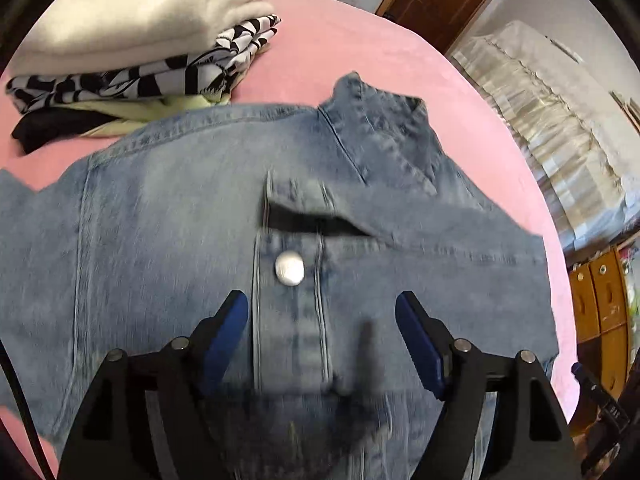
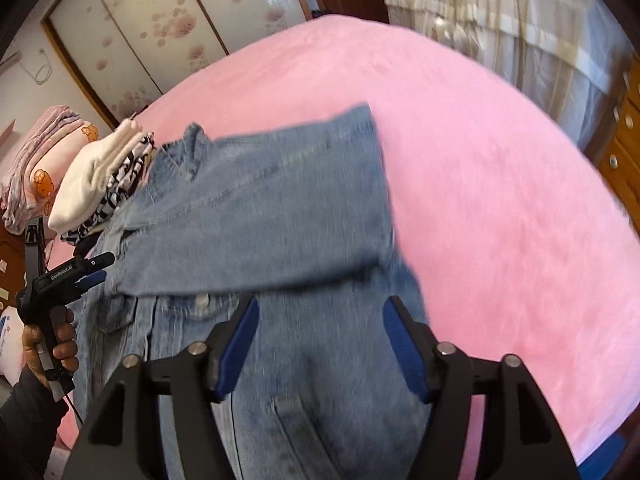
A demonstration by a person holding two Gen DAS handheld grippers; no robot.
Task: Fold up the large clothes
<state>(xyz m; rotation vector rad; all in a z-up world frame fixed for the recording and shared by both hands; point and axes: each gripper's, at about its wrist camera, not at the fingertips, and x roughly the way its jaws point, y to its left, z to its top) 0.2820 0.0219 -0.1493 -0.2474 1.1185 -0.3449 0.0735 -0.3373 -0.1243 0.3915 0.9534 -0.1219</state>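
On the pink bed (image 2: 500, 200), a denim jacket (image 1: 180, 208) lies sleeve-folded; both grippers, left (image 1: 322, 320) and right (image 2: 318, 328), hover with jaws open, empty. The loose sleeve (image 2: 260, 216) could slide off.

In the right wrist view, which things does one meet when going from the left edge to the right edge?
Hand holding the left tool → stack of folded clothes → denim jacket → bare pink blanket → wooden drawers.

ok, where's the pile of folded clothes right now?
The pile of folded clothes sits on the pink bed at upper left in the left wrist view, just behind the denim jacket at its shoulder edge.
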